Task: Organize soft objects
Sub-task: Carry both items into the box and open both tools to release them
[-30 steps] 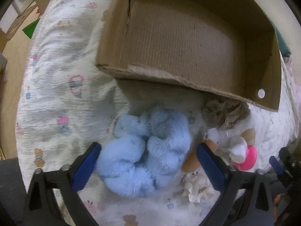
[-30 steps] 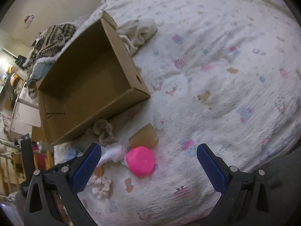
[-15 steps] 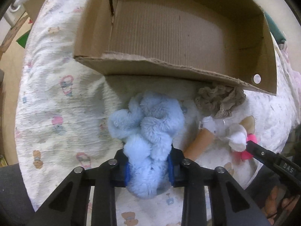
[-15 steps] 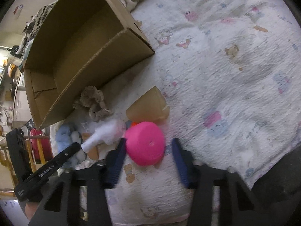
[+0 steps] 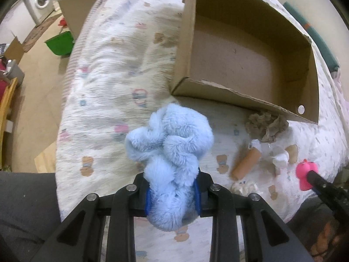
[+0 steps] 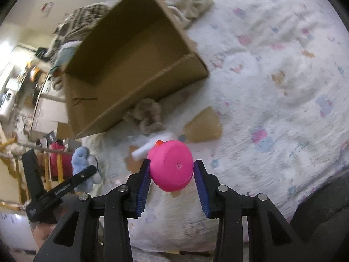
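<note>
The fluffy blue toy is squeezed tight in the left gripper, lifted off the bedspread; the pink toy is clamped by the right gripper; both are probably meant for the empty cardboard box just ahead.

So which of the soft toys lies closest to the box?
The brown scrunchie, right against the box front wall. The blue plush and pink toy are each clamped in a gripper, off the bed.

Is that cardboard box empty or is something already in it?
Empty: the cardboard box shows only bare brown floor in both views.
</note>
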Demonstrator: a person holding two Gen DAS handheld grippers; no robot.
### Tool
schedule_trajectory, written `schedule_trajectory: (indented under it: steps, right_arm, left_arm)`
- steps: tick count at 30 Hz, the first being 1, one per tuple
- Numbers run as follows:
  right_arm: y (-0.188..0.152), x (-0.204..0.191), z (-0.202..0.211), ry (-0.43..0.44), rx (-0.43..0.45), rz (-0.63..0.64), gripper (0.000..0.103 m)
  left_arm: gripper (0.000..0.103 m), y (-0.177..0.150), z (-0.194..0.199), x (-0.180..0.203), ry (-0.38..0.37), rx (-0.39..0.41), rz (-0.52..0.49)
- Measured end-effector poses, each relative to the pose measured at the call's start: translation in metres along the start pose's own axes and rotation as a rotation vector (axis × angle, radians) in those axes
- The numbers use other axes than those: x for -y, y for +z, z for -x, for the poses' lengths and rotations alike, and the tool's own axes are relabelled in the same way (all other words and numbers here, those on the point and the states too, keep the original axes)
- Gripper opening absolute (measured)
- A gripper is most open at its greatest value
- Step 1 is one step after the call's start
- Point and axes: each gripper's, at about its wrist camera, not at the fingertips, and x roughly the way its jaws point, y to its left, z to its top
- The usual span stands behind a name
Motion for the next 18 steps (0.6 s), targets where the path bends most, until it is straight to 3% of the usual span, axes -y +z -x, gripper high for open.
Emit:
schedule_trajectory:
  steps: [8,18]
  right_arm:
    - [0.006,-0.008,0.024,-0.002,0.057,0.063,0.042]
    - [0.019,-0.023,0.043,-0.025,0.102,0.115,0.042]
  left_arm:
    - [0.026,-0.015,0.007,0.018,0.022,0.061,-0.013]
    - [0.026,-0.002,0.040,0.030,0.068,0.167,-0.043]
